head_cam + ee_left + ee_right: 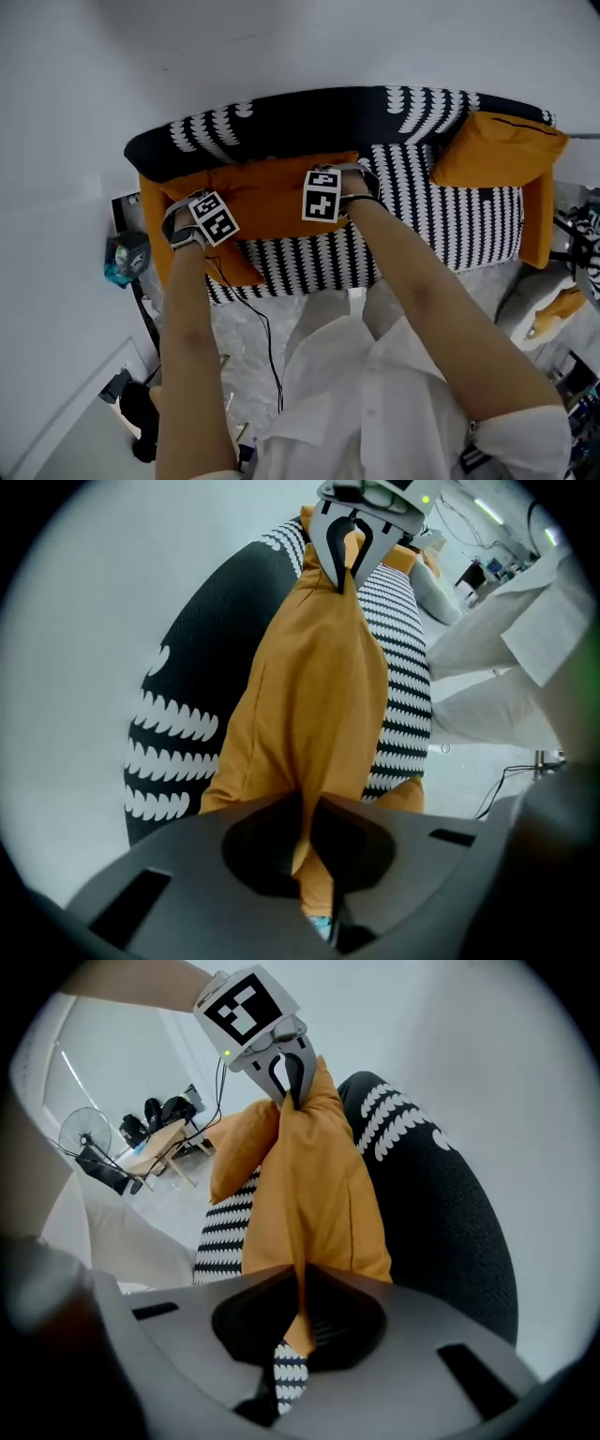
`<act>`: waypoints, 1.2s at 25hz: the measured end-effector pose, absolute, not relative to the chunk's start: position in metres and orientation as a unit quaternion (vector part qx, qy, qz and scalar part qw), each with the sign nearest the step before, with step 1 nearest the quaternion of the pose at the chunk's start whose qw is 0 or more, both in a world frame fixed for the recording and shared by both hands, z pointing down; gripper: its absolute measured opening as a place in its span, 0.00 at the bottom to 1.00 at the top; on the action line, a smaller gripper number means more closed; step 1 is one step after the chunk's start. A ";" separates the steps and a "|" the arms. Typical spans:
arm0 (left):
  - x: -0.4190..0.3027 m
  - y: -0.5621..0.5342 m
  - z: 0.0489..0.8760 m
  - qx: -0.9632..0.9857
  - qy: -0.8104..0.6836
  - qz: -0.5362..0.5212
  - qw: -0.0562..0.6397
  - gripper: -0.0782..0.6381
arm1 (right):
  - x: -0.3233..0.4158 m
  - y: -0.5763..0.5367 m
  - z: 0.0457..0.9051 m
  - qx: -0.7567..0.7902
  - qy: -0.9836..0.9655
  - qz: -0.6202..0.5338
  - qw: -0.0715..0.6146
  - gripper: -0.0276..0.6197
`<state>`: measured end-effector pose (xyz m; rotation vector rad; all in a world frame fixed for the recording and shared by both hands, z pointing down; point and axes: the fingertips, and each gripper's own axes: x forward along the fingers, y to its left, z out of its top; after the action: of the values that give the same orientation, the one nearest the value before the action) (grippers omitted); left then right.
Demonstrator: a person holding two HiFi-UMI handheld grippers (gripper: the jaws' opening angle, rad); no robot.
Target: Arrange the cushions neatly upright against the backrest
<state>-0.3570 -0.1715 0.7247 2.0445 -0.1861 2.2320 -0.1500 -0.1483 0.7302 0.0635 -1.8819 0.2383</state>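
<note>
In the head view, the orange cushion is held between the left gripper and right gripper, each pinched shut on thin edge fabric that could be pulled free, the cushion falling below them.

Both bare forearms stretch forward side by side. The left grey two-jaw gripper points pretty much straight down, the right grey two-jaw gripper nearly so, each one's jaws pinched tight on the orange fabric cushion's edge.

The cushion is matt orange cloth, softly creased. The sofa is coarse woven fabric. The left gripper looks like smooth matt plastic.
</note>
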 end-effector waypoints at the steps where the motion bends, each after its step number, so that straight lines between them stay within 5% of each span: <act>1: -0.350 -0.168 0.718 0.673 -0.063 0.736 0.051 0.13 | -0.143 -0.143 0.726 0.021 -0.805 0.095 0.585 0.06; 18: -0.027 -0.209 0.674 0.743 -0.087 0.663 -0.037 0.13 | 0.186 -0.198 0.685 0.174 -0.744 0.041 0.644 0.07; 30: -0.017 -0.212 0.716 0.741 -0.054 0.669 0.003 0.14 | 0.193 -0.196 0.726 0.173 -0.771 0.084 0.607 0.07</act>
<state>-0.0175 -0.2118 0.7164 2.3240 -0.1698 2.0991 0.1928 -0.1965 0.7256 0.3993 -1.7835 0.1943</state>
